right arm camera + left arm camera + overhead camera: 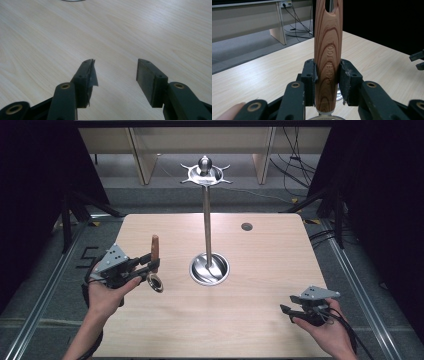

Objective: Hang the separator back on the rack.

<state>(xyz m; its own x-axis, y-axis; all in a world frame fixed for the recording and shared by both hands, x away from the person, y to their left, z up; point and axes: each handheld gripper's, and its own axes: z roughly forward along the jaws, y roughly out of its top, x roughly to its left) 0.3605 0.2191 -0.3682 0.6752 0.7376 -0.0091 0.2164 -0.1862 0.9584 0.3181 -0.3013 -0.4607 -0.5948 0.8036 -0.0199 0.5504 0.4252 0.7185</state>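
I see a pale wood table (265,270) over grey floor (345,285). My left gripper (327,82), at eight o'clock, squeezes a wooden-handled kitchen tool (328,50) upright. My right gripper (116,72), at four o'clock, gapes wide.

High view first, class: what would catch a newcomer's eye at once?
A tall metal stand rises from its round base at the table's centre. At left, the left hand-held gripper clamps a wooden-handled kitchen tool upright. The right hand-held gripper rests open near the right edge.
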